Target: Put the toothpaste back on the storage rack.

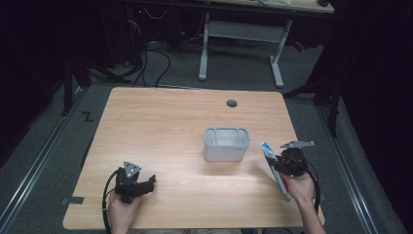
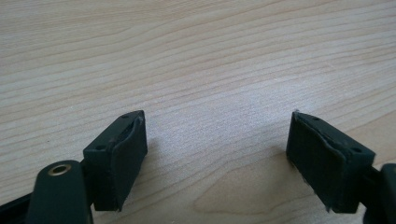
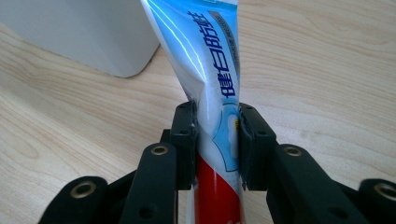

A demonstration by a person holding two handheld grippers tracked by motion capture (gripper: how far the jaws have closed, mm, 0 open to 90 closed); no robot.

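Right gripper view shows jaws clamped on the toothpaste tube [image 3: 217,93]; left gripper view shows its jaws spread over bare table [image 2: 196,56].

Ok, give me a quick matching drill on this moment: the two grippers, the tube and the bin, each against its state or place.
1 left gripper
2 right gripper
3 toothpaste tube
4 grey bin

a clamped between two jaws
b open over bare wood
c shut on something
d standing mid-table

Pairs: 1-b, 2-c, 3-a, 4-d
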